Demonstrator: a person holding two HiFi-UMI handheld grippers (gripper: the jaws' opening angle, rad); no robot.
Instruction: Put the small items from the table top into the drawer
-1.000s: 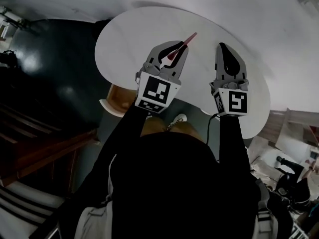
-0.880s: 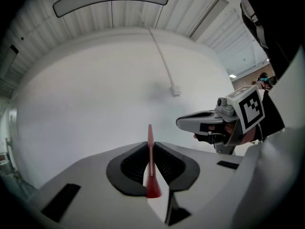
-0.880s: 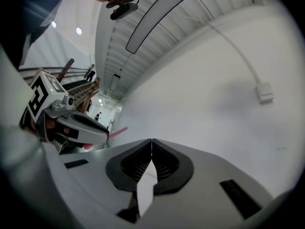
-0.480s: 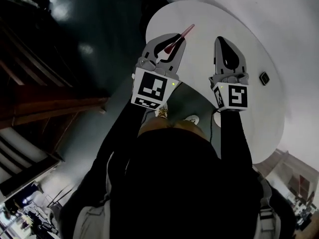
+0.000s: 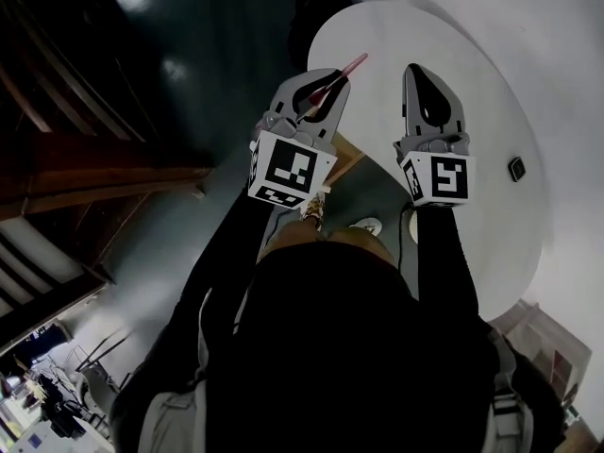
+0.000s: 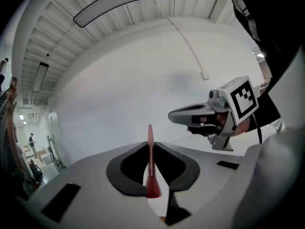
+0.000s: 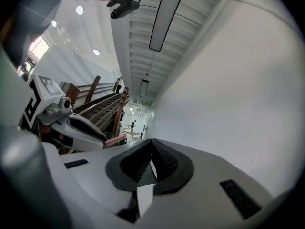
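My left gripper (image 5: 332, 79) is shut on a thin red stick-like item (image 5: 351, 66), whose tip pokes out past the jaws toward the white round table (image 5: 472, 111). In the left gripper view the red item (image 6: 150, 173) stands pinched between the black pads, level with my left gripper (image 6: 150, 144). My right gripper (image 5: 413, 68) is held beside it over the table's near edge, jaws together with nothing in them; my right gripper (image 7: 151, 141) shows its pads touching. A small black item (image 5: 516, 168) lies on the table at the right.
A brown wooden part (image 5: 345, 154) shows under the table's near edge between the grippers. Dark glossy floor (image 5: 208, 55) spreads to the left, with wooden steps (image 5: 85, 177) beyond it. The person's shoes (image 5: 364, 226) are below the table edge.
The view has swung, so the table now sits further right and the small black item has come into sight. Both grippers keep their pose; the left still holds the red item.
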